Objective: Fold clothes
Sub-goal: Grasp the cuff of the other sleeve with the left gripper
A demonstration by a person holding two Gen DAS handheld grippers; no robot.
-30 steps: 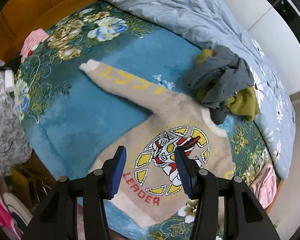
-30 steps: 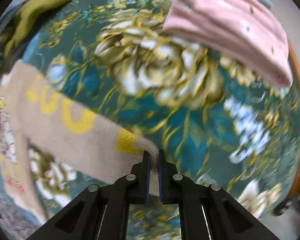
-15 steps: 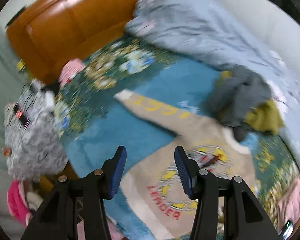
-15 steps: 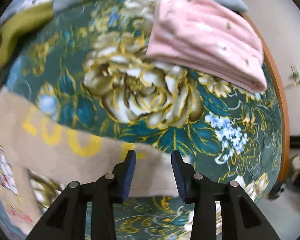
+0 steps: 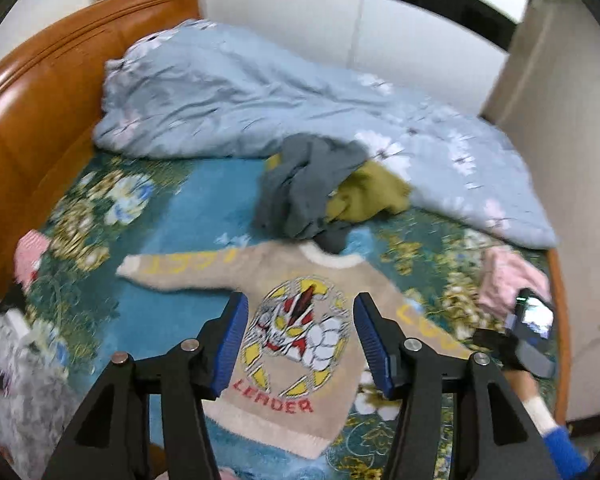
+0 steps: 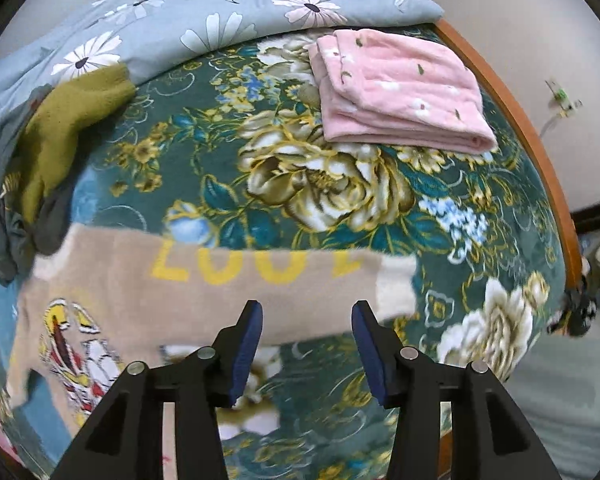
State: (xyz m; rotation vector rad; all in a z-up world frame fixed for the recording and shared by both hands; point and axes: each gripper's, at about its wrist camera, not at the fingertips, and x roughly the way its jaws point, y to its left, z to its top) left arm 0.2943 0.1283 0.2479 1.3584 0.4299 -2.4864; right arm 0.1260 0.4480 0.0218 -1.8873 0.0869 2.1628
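Sweater [image 5: 300, 320] spread flat on floral bedspread [image 6: 340, 184].

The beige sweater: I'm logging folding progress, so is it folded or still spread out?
Spread out. The beige sweater lies flat on the floral bedspread, front graphic up, both sleeves stretched sideways, no fold visible.

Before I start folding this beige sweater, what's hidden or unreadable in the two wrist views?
- Beige fuzzy sweater, left wrist view: hem partly behind the left tongs; the yellow sleeve lettering is too blurred to read.
- Same sweater, right wrist view: body cut off by the left edge; motion blur smears the sleeve.
- Grey and olive clothes heap: how many garments it holds cannot be told.
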